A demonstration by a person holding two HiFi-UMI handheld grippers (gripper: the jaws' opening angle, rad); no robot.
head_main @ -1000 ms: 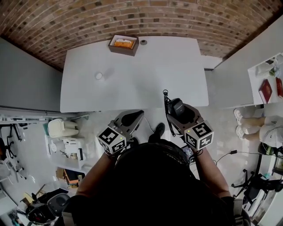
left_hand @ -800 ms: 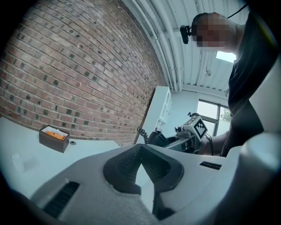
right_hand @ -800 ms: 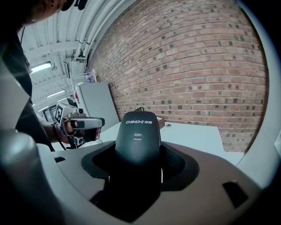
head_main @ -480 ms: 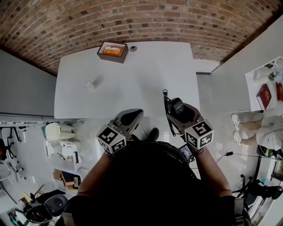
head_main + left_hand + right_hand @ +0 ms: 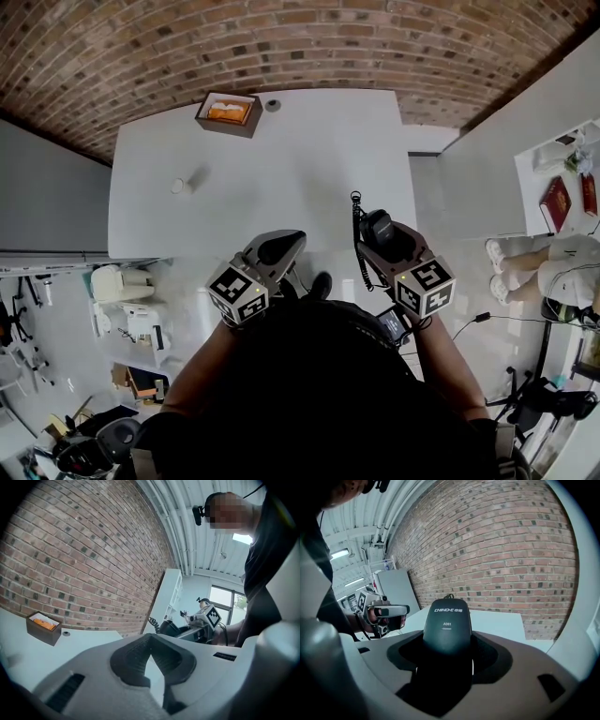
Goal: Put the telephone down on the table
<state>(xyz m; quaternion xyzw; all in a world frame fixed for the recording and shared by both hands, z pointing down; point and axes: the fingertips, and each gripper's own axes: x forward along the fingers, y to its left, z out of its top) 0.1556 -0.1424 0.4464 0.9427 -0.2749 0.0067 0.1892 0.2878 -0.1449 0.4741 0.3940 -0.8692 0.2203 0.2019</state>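
**So the counter has slid in under the phone, but it's still not down**

Biggest change first. The white counter [image 5: 281,169] sits closer to the person than it did a second ago and has swung a little, so it looks like they've stepped up to it. Its near edge used to lie just ahead of both grippers, and now both tips reach over that edge.

The right gripper [image 5: 376,234] has barely moved relative to the body. It's clamped on the dark telephone [image 5: 446,620], which is held in the air above the counter's near right corner. The coiled cord [image 5: 357,239] dangles across the near edge.

The left gripper [image 5: 280,247] pokes over the middle of the near edge. Its jaws are together with nothing between them.

Small stuff on the counter looks untouched. The brown box [image 5: 228,112] is at the far edge and the small white cup [image 5: 178,186] is toward the left edge. They only shifted in view along with the counter.

My read is that the approach is basically done and the phone now has counter beneath it. What's left is lowering it and letting go, ideally a bit further in from that corner so the cord doesn't drag it off.
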